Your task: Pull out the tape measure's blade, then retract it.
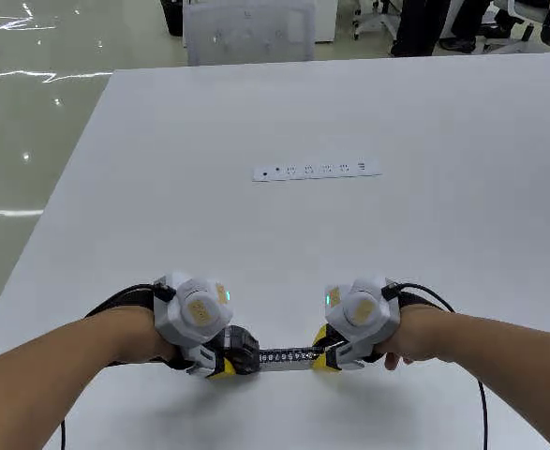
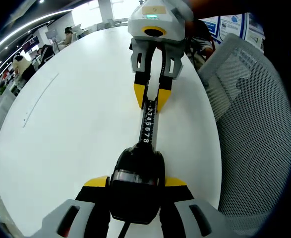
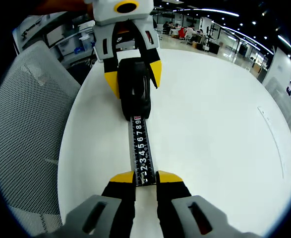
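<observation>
One tape measure [image 3: 134, 87]: left claw [image 2: 135, 181] clamps it, right claw [image 3: 145, 177] pinches its blade [image 3: 139, 146].

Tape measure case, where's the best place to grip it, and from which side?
Grip the black case across its two opposite sides, coming from the back end, opposite where the blade comes out. The left gripper holds it so, which leaves the blade free for the right gripper.

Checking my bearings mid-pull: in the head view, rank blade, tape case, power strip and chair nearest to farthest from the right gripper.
1. Blade, clamped in the right gripper.
2. Tape case, leftward, in the left gripper.
3. Power strip, mid-table.
4. Chair, far edge.
</observation>
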Demonstrator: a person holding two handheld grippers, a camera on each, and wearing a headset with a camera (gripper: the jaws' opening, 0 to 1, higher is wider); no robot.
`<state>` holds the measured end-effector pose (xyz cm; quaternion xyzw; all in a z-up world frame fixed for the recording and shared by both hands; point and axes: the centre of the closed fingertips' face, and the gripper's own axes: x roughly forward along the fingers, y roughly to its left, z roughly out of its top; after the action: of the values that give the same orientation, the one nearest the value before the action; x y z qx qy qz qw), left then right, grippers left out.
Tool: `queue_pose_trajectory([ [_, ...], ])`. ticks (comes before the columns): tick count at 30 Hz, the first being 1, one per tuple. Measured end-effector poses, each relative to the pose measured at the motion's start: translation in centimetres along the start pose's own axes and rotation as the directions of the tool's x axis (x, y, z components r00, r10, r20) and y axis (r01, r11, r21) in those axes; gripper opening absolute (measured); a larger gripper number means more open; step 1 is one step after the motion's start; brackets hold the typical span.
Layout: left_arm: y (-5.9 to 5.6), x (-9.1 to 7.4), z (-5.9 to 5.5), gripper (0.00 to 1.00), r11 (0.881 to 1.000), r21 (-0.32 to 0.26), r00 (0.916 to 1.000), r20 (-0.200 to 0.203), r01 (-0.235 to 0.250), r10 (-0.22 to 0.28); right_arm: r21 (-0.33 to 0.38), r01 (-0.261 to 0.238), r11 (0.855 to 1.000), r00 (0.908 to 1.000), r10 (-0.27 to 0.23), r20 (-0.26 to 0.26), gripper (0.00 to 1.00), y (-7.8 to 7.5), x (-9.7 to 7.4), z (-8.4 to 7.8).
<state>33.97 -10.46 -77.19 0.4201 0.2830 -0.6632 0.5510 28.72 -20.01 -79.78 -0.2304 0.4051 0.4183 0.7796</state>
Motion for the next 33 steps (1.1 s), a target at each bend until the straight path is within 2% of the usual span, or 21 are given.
queue_pose_trajectory([
  [33, 0.0, 0.0, -0.1, 0.36, 1.0, -0.008, 1.0, -0.001, 0.0, 0.0, 0.015, 0.004, 1.0, 0.9999, -0.004, -0.01, 0.14, -0.5, -1.5, -2.0],
])
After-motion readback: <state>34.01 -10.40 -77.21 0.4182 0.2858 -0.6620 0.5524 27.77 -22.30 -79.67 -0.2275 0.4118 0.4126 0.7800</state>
